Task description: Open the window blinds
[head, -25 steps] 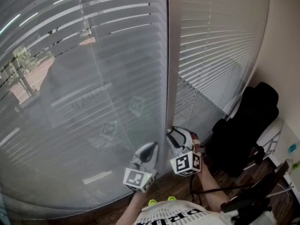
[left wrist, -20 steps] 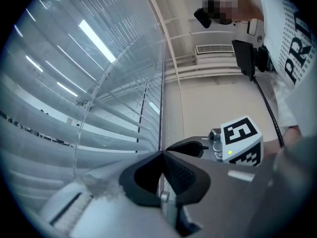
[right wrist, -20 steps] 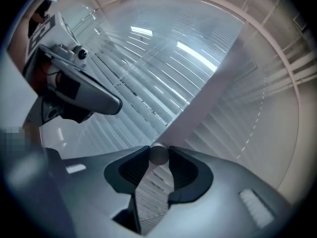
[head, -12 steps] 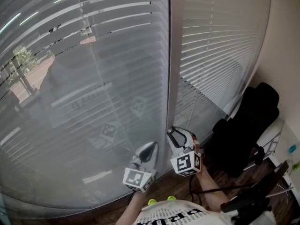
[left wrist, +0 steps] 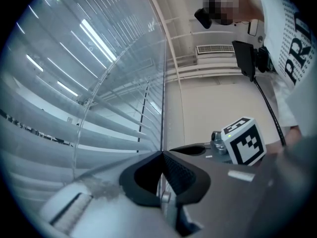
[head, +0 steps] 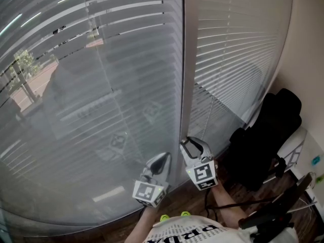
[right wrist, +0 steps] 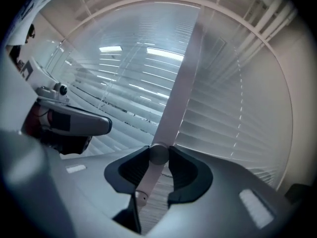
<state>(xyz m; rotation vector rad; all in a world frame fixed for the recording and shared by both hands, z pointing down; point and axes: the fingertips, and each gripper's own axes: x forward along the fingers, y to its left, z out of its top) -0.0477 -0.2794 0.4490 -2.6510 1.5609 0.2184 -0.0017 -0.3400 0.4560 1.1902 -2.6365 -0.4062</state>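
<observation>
shirt [left wrist: 292, 43] print reads "pr", facing slatted blinds [head: 126, 85].

R tool [right wrist: 158, 155] just closed on wand [right wrist: 147, 180]

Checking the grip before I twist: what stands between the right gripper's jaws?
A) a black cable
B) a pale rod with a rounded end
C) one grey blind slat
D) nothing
B: the right gripper view shows the pale rod with a rounded end between the jaws of the right gripper, which have just been closing onto it.
</observation>
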